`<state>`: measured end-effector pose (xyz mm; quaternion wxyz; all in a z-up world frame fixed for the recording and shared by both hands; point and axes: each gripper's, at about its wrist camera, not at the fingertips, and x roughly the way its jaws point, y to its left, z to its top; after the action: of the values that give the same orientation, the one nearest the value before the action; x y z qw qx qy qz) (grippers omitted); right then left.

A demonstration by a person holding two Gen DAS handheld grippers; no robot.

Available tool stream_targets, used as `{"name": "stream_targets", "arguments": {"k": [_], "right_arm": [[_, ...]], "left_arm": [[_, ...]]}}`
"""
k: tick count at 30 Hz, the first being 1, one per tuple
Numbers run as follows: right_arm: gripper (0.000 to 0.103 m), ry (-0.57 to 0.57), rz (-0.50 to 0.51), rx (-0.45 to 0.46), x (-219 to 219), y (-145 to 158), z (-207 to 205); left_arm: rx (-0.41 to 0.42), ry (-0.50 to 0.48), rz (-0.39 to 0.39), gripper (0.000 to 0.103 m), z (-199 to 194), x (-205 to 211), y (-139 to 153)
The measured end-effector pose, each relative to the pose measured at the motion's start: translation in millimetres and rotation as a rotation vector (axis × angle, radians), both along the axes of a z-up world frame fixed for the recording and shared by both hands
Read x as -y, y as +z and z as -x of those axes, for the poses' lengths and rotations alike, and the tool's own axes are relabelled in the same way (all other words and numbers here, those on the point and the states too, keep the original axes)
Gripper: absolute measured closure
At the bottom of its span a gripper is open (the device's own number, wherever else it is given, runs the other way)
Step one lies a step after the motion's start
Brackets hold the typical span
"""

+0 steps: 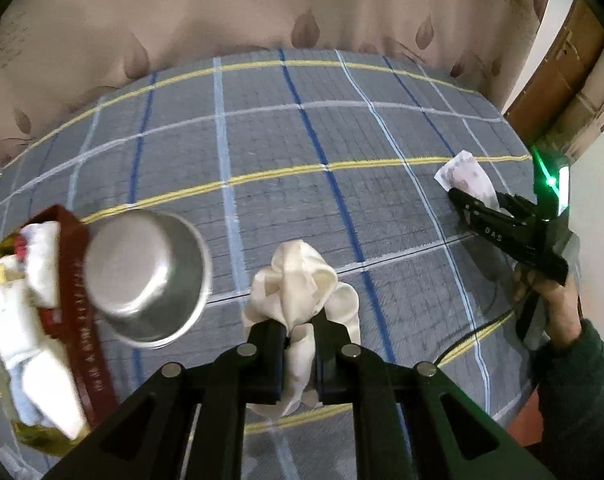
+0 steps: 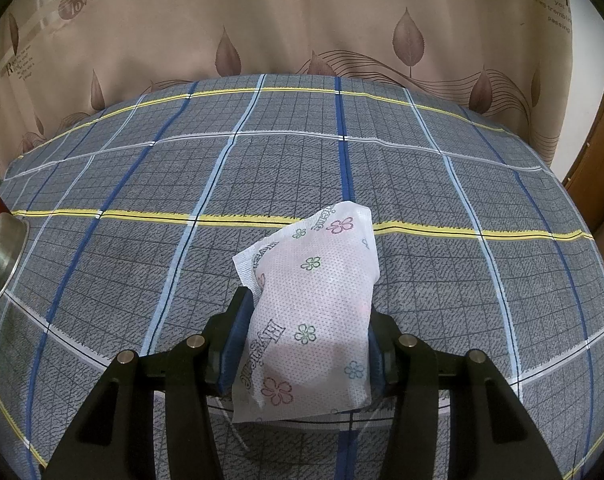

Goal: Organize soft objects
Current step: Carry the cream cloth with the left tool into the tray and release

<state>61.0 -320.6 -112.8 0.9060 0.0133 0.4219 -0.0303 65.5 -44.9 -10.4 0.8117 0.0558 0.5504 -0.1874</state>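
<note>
Left gripper point(image 1: 300, 344) level, clamping cream cloth point(image 1: 302, 280)

Both wrist views overlook bedspread point(image 2: 302, 160)

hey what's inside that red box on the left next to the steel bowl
The red box beside the steel bowl holds bunched white cloth items, one showing a bit of red. The view is blurred, and whatever lies beneath them is covered.
</note>
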Motion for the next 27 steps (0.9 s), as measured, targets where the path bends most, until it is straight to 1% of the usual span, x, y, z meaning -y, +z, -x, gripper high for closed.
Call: {"name": "stream_targets", "arguments": {"k": [4, 7, 12, 16, 20, 21, 27], "right_arm": [[0.056, 0.000, 0.000, 0.000, 0, 0, 0], [0.056, 0.000, 0.001, 0.000, 0, 0, 0], [0.056, -0.001, 0.001, 0.000, 0, 0, 0], [0.056, -0.001, 0.001, 0.000, 0, 0, 0], [0.056, -0.001, 0.001, 0.000, 0, 0, 0], [0.056, -0.001, 0.001, -0.001, 0, 0, 0], [0.056, 0.000, 0.000, -0.001, 0, 0, 0]], "left_arm": [[0.022, 0.041, -0.001, 0.093, 3, -26, 18], [0.043, 0.087, 0.000, 0.093, 3, -53, 34], [0.112, 0.191, -0.058, 0.093, 0, -103, 62], [0.130, 0.265, -0.093, 0.093, -9, -143, 72], [0.132, 0.328, -0.132, 0.092, -18, -176, 65], [0.123, 0.356, -0.128, 0.092, -22, -186, 59], [0.091, 0.421, -0.154, 0.089, -30, -213, 33]]}}
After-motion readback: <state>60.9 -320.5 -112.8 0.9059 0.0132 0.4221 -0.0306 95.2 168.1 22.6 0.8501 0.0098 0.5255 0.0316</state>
